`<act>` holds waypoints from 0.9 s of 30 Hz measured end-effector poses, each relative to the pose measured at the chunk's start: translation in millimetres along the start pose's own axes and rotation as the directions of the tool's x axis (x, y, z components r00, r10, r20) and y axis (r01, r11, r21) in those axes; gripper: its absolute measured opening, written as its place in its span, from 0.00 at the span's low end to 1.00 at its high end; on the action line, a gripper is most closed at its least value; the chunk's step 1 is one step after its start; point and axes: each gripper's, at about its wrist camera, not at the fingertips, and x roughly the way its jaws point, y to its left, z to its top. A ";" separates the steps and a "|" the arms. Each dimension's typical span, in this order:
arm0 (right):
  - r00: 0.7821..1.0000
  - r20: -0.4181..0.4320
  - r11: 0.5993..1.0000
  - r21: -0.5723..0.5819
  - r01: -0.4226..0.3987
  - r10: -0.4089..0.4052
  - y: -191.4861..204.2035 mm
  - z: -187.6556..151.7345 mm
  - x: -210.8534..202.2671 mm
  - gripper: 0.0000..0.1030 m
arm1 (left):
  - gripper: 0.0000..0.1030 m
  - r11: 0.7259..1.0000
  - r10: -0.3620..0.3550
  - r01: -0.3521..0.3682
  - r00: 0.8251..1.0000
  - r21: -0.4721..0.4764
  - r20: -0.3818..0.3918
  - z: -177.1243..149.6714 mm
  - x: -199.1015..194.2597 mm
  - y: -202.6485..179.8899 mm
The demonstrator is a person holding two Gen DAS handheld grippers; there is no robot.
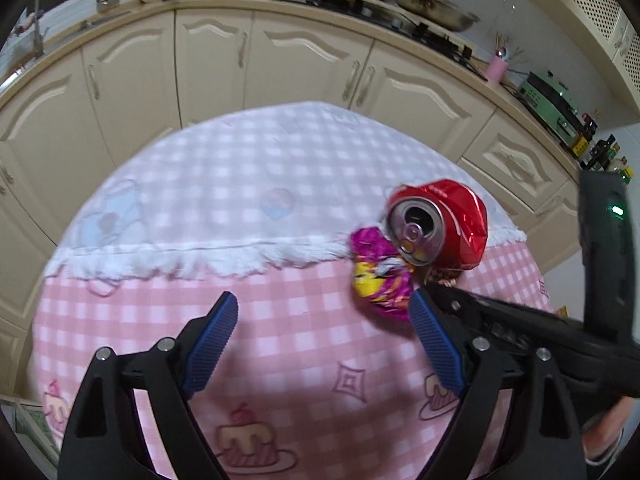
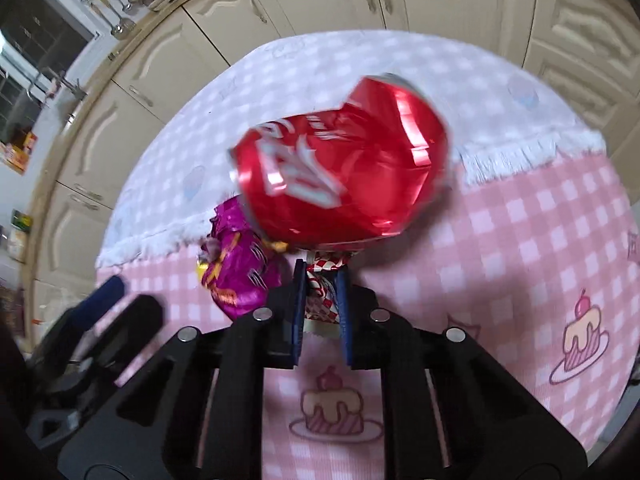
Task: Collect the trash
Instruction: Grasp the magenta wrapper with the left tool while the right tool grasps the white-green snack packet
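Note:
A crushed red soda can point(image 1: 444, 224) lies on the pink checked tablecloth point(image 1: 280, 320), with a crumpled purple and yellow wrapper point(image 1: 380, 280) against it. My left gripper point(image 1: 324, 312) is open and empty, its right fingertip close beside the wrapper. In the right wrist view the can point(image 2: 340, 176) fills the middle and the purple wrapper point(image 2: 236, 264) lies to its left. My right gripper point(image 2: 320, 280) is shut on a red and white checked wrapper point(image 2: 320, 292) just in front of the can.
The round table's far half carries a white checked cloth with a fringe point(image 1: 224, 184). Cream kitchen cabinets point(image 1: 280, 64) stand behind it, with pans point(image 1: 432, 4) and a green appliance point(image 1: 552, 100) on the counter. The right gripper's body point(image 1: 560, 332) crosses the left view at lower right.

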 end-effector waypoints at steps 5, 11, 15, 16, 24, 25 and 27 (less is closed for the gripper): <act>0.999 0.009 0.998 0.038 -0.042 0.041 -25.0 -14.2 -18.1 0.13 | 0.83 0.999 -0.045 0.044 0.999 -0.015 -0.025 5.6 24.4 -12.4; 0.997 0.054 0.996 0.066 -0.053 0.050 -44.0 -20.9 -42.2 0.13 | 0.38 0.998 0.061 -0.061 0.997 0.022 -0.037 3.5 41.7 -21.2; 0.996 0.085 0.995 0.089 -0.045 0.037 -60.4 -25.9 -59.3 0.13 | 0.37 0.998 0.063 -0.063 0.998 0.011 -0.029 0.1 33.6 -19.8; 0.995 0.091 0.994 0.095 -0.046 0.037 -63.6 -26.3 -62.2 0.13 | 0.37 0.997 0.072 -0.072 0.997 0.020 -0.020 -1.5 29.6 -20.5; 0.992 0.122 0.987 0.149 -0.054 0.036 -88.5 -40.1 -82.3 0.13 | 0.37 0.995 0.046 -0.047 0.999 0.089 0.014 -16.3 2.6 -46.6; 0.991 0.126 0.986 0.158 -0.057 0.037 -92.1 -42.3 -84.8 0.13 | 0.37 0.994 0.038 -0.039 0.999 0.102 0.013 -19.0 0.7 -54.0; 0.989 0.141 0.981 0.185 -0.060 0.034 -106.7 -48.9 -94.2 0.13 | 0.37 0.991 0.014 -0.016 1.000 0.133 0.011 -24.1 -2.7 -70.5</act>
